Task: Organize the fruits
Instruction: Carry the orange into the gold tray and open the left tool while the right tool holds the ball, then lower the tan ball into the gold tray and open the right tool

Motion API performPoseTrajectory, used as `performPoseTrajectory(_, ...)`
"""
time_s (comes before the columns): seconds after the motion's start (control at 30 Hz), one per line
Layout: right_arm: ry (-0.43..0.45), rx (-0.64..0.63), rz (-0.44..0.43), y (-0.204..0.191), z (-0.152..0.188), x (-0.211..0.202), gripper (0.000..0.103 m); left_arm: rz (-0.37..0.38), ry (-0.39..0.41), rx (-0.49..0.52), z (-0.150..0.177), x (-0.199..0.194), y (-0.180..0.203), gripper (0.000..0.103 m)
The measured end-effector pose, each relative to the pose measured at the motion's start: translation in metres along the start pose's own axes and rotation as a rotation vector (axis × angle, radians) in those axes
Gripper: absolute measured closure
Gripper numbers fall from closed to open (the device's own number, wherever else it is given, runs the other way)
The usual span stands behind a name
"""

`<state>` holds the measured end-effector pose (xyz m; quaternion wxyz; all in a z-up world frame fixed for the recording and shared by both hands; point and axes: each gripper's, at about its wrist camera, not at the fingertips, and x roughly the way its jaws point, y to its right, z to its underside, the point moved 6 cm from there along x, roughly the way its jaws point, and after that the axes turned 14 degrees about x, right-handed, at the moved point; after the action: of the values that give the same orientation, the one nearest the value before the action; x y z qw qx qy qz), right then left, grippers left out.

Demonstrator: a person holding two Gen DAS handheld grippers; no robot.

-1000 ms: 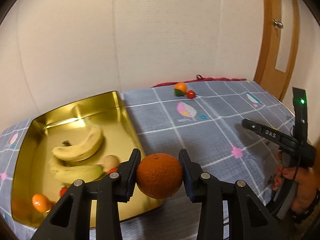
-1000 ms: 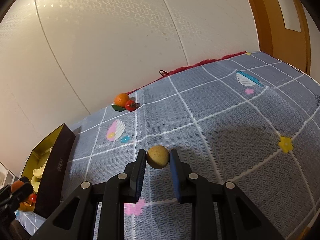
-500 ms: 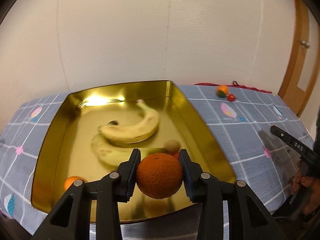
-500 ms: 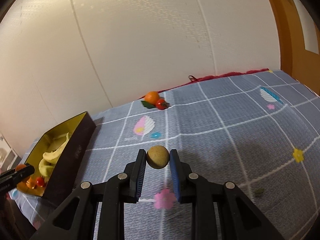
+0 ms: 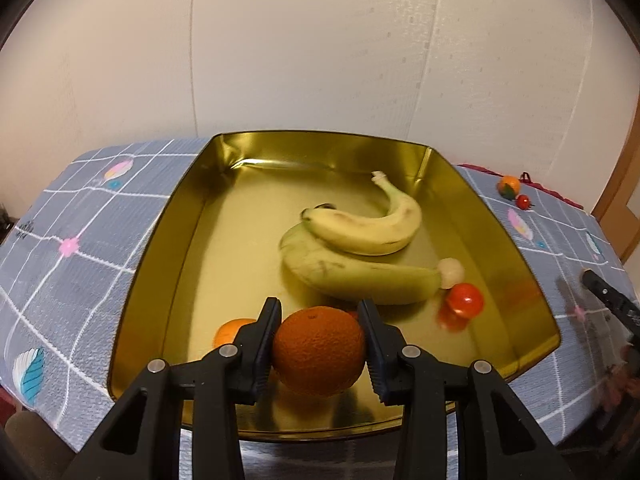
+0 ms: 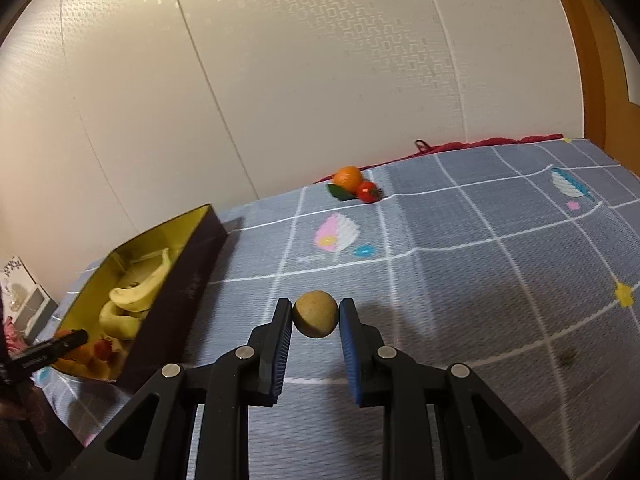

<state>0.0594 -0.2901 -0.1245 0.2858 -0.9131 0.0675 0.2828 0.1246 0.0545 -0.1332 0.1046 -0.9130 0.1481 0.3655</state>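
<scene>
Orange [image 5: 319,350]: clamped by the left gripper [image 5: 319,354], lower centre of frame, above the gold tin's [image 5: 160,248] near end; not yet dropped
Tan ball [image 6: 315,314]: pinched by the right gripper [image 6: 314,320], centre of frame, over the cloth [image 6: 480,280]; tin at left
In tin: two bananas [image 5: 360,228]; one pale ball; one tomato, possibly another behind the orange; one small orange
Left out: one mandarin [image 6: 348,178], one tomato [image 6: 368,191], upper centre
</scene>
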Motion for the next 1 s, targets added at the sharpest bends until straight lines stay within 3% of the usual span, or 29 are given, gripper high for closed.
performPoseTrajectory(0.4,-0.053,-0.037,-0.134,-0.074,0.015,-0.006,0.079,-0.008,0.024,0.041,-0.002,0.004,-0.01,0.061)
performPoseTrajectory(0.77,-0.117,-0.117,-0.19,-0.121,0.036,-0.001,0.079,-0.021,0.016,0.026,0.0,0.005,-0.025,0.059)
performPoseTrajectory(0.83,-0.13,-0.125,-0.194,-0.126,0.039,0.002,0.079,-0.02,0.023,0.029,0.003,0.002,-0.026,0.055)
performPoseTrajectory(1.0,-0.157,-0.151,-0.201,-0.137,0.048,0.007,0.079,-0.025,0.071,0.06,0.007,-0.012,-0.022,0.033)
